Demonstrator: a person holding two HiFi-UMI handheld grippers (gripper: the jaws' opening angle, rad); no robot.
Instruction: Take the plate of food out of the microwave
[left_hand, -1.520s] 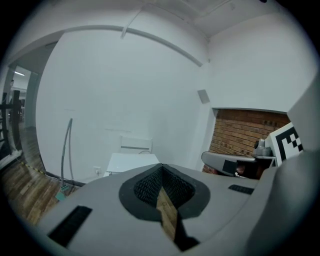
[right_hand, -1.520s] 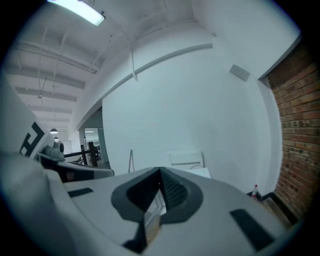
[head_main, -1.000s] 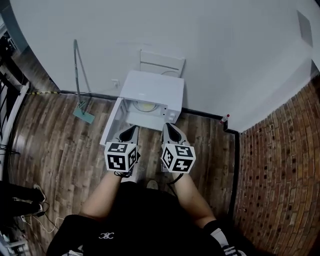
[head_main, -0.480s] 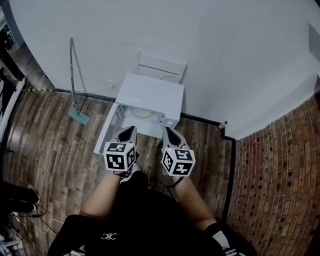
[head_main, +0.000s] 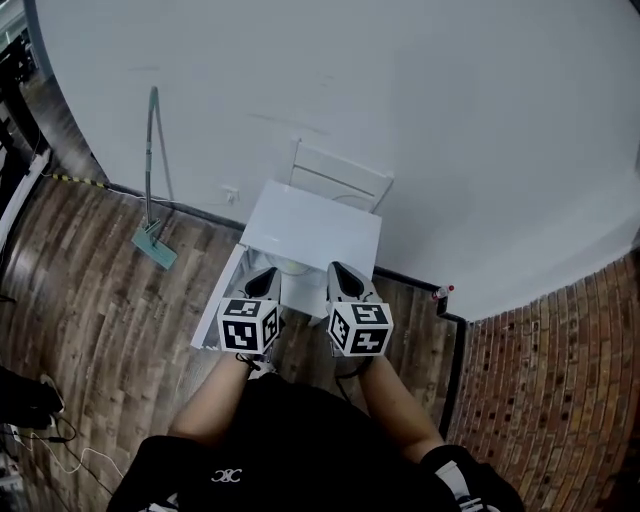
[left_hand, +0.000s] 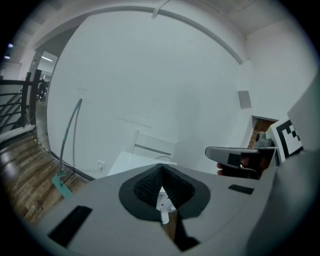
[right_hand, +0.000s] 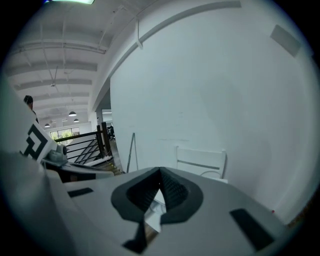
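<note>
The door (head_main: 222, 305) of the microwave (head_main: 318, 232) stands open at the left edge, so that step is done. The plate (head_main: 292, 267) is not out: it sits inside the cavity, as far as I can judge. The left gripper (head_main: 264, 277) and right gripper (head_main: 343, 272) hang side by side just before the opening and touch nothing. Each gripper's own view shows its jaws together with nothing between them, so they must part before any grab. What is left is the reach in, the grip and the lift out.

From the head view the microwave's top covers most of the cavity. Only a pale sliver of the plate shows between the grippers, and no food can be made out. Each gripper's own body fills the lower part of its view.
</note>
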